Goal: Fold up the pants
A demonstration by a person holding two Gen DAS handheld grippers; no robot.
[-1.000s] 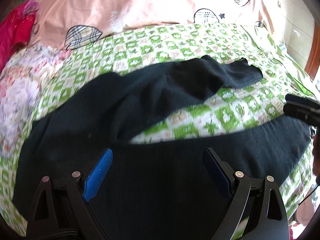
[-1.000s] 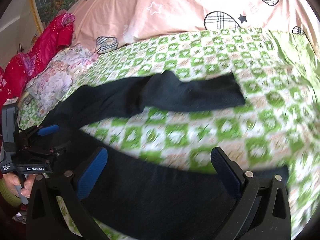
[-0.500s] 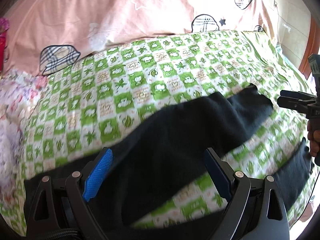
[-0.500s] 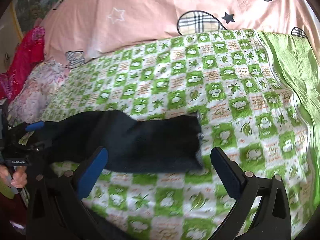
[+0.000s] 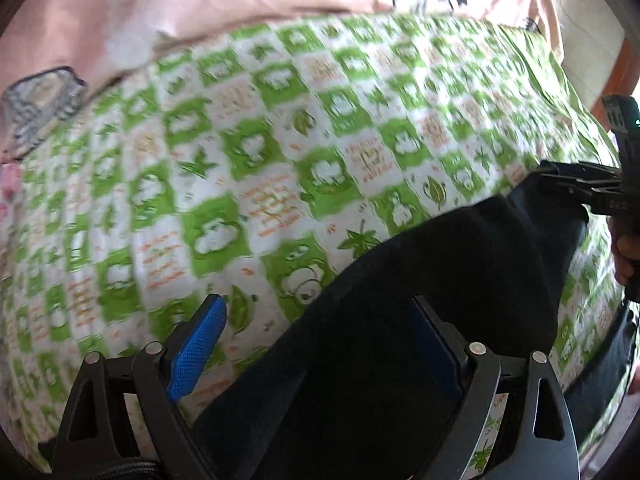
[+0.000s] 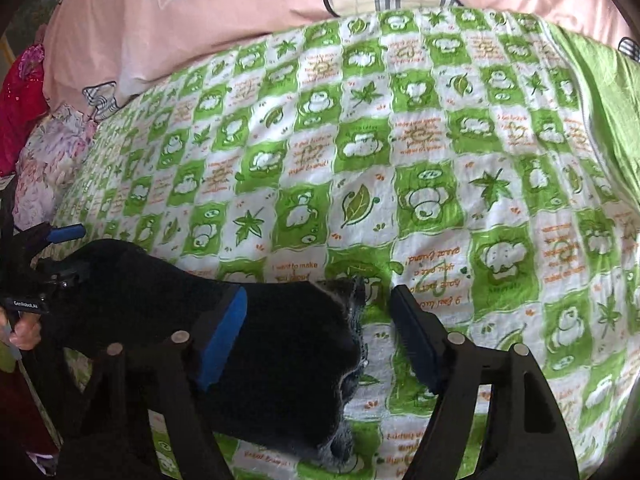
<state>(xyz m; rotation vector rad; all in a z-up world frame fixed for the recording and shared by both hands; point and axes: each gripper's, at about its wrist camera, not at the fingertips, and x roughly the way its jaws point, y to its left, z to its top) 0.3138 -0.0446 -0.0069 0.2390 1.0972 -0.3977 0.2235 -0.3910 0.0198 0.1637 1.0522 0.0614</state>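
Black pants lie on a green-and-white checked bedspread. My left gripper stands open low over one leg, whose upper edge runs between its fingers. My right gripper hangs over that leg's frayed hem. Its jaws are closing with the hem between them, and the right pad is still clear of the cloth. Each view shows the other gripper: the right one at the leg's far end, the left one at the far left in a hand.
A pink duvet with plaid hearts lies along the back of the bed. At the left are a floral pillow and red clothing. A wooden bed frame stands at the right, and plain green fabric borders the spread.
Both grippers have moved across the bed from the near leg to the far one and come down closer to it. The right jaws have narrowed around the hem.
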